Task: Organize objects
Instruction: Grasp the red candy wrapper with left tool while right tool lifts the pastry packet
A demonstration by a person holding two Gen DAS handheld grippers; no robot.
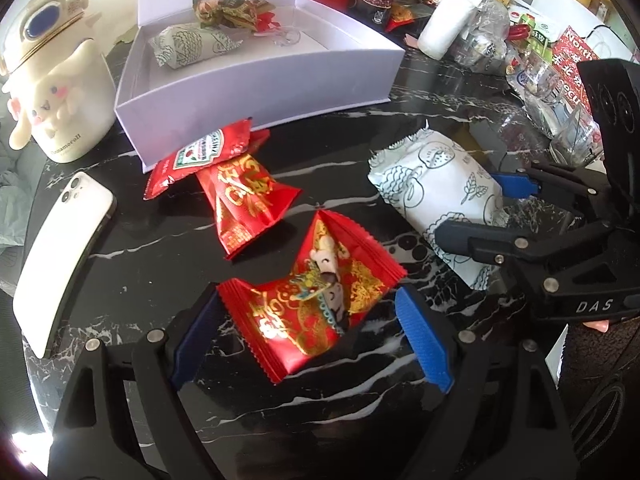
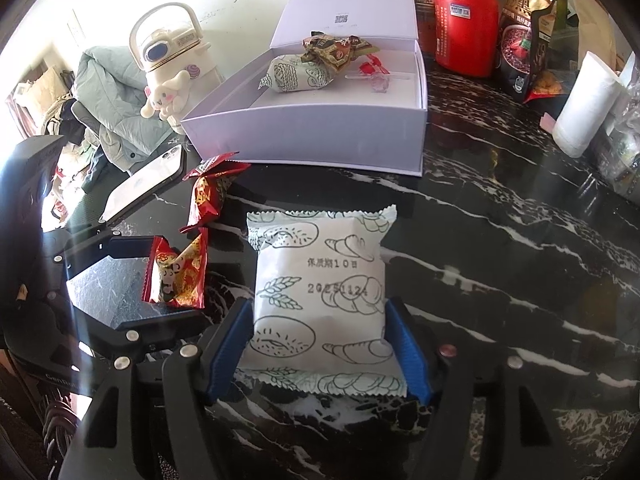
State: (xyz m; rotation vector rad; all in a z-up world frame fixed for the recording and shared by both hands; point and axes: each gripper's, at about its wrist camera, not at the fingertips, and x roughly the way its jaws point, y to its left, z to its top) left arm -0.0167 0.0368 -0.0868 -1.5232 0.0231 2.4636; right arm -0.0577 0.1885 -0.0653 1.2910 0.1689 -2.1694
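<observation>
Left gripper [image 1: 314, 336] spread, straddling red packet [image 1: 316, 300]; right gripper [image 2: 318, 350] seemingly pinching bread packet [image 2: 320, 292] edges at lower center.

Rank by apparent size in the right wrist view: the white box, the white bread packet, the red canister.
1. white box
2. white bread packet, though nearness to the camera enlarges it
3. red canister

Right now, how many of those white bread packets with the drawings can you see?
2. One white packet lies on the table between the right gripper fingers; another white packet lies inside the open white box. More may be hidden.
</observation>
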